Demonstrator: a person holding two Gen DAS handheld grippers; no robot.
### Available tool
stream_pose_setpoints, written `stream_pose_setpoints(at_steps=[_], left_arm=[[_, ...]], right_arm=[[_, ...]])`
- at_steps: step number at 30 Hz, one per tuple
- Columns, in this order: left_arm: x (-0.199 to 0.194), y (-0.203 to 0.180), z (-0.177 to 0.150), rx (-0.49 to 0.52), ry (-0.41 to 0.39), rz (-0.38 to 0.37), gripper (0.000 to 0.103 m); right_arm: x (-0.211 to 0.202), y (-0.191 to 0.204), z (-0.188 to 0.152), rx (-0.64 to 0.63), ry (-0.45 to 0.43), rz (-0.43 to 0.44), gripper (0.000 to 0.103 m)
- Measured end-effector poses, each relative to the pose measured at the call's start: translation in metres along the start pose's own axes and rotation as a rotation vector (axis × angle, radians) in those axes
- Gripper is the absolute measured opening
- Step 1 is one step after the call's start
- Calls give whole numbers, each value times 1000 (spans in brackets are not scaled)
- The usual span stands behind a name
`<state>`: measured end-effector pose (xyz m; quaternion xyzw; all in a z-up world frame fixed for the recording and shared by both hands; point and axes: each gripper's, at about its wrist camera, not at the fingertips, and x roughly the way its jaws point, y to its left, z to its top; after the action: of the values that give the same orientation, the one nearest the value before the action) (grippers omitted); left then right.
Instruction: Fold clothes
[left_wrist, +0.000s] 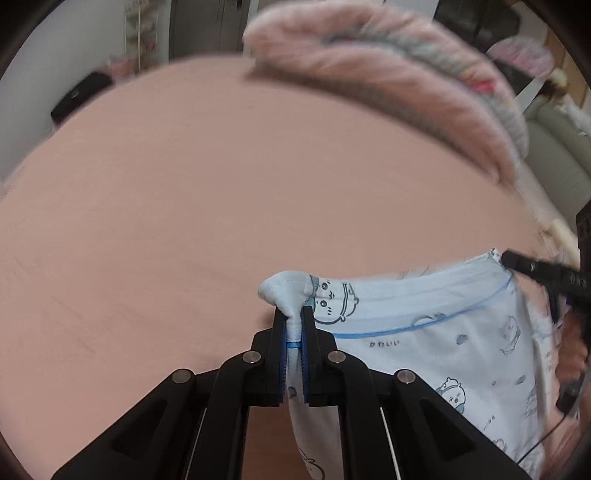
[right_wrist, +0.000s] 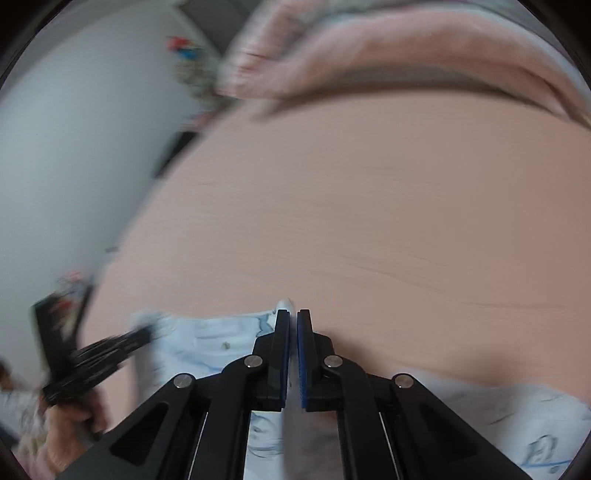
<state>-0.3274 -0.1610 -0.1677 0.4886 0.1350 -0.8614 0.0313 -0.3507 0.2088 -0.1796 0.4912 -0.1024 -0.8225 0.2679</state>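
Right now my left jaws (left_wrist: 294, 325) are clamped on a bunched corner of the pale blue garment (left_wrist: 443, 332), the one printed with small cartoon faces; a knob of its fabric sticks up above the pads at lower centre of the left wrist view. From there its banded edge, lined with a thin blue stripe, runs across to the right edge of that frame, where my right jaws (left_wrist: 508, 258) meet its far corner. The rest of the cloth hangs down toward the lower right.

In the right wrist view my right jaws (right_wrist: 293, 321) are closed too, pinching a thin edge of the same garment, with a small tip of cloth showing above the pads. The picture is blurred. My left jaws (right_wrist: 146, 334) appear at lower left, with a hand (right_wrist: 70, 428) behind them.

Beyond lies the pink bed sheet (left_wrist: 184, 221), with a fluffy pink and grey blanket (left_wrist: 388, 74) along the top of both frames.
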Motion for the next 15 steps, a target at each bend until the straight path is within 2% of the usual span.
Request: stream_pose_setpoints(at_steps=[2, 4, 5, 6, 7, 8, 9, 10, 11, 14, 15], left_arm=[[14, 10, -5, -51, 40, -36, 6], [10, 15, -4, -73, 23, -55, 7], [5, 17, -2, -83, 24, -57, 11], [-1, 20, -1, -88, 14, -56, 20], [-9, 23, 0, -89, -6, -54, 27], [-13, 26, 1, -94, -12, -57, 41], [-14, 28, 1, -103, -3, -66, 48], [-14, 31, 1, -111, 6, -75, 48], [-13, 33, 0, -117, 23, -91, 48], [0, 30, -7, -96, 64, -122, 47], [1, 26, -8, -72, 52, -111, 30]], right_arm=[[8, -11, -1, 3, 24, -54, 2], [12, -13, 2, -13, 34, -94, 2], [6, -2, 5, -49, 26, -90, 2], [0, 8, 4, -83, 28, -87, 3], [-6, 19, 3, -117, 30, -83, 9], [-5, 29, 4, -149, 47, -82, 16], [3, 41, 7, -179, 81, -82, 35], [12, 53, 10, -210, 116, -83, 51], [19, 57, 11, -217, 140, -86, 53], [37, 44, 11, -155, 175, -102, 53], [43, 40, 11, -134, 187, -107, 42]])
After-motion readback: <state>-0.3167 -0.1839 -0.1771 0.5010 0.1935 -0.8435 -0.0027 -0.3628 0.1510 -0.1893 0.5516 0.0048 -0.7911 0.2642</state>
